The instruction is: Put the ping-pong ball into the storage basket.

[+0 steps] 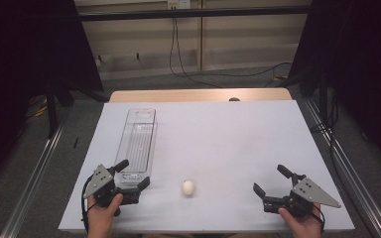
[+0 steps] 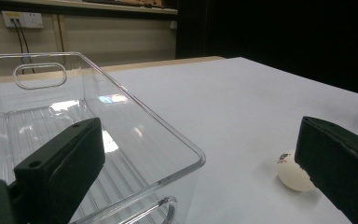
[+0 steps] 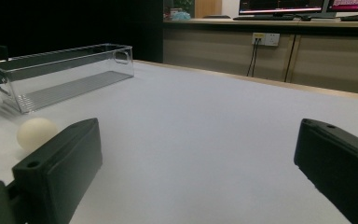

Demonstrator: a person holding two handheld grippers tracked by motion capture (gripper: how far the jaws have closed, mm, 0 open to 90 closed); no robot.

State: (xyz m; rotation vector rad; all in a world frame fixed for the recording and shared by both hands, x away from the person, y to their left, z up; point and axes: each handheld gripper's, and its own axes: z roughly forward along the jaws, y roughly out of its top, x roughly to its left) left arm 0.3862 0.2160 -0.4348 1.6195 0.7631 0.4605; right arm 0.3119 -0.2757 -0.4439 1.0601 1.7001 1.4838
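Observation:
A long clear plastic bin (image 1: 140, 141) lies on the white table (image 1: 228, 139), left of centre, with nothing in it. A white ball (image 1: 188, 187) rests on the table near the front edge, right of the bin's near end. My left gripper (image 1: 133, 174) is open at the bin's near end, one jaw over the bin's end and one beside it. The bin (image 2: 74, 121) and the ball (image 2: 294, 173) also appear in the left gripper view. My right gripper (image 1: 273, 181) is open at the front right, with nothing between its jaws. Bin (image 3: 60, 72) and ball (image 3: 36, 133) sit off to its left.
A wooden strip (image 1: 198, 95) edges the table's far side. Metal rails (image 1: 34, 168) run along both sides of the table. Black curtains (image 1: 357, 54) hang left and right, and a cable (image 1: 178, 59) trails on the floor behind.

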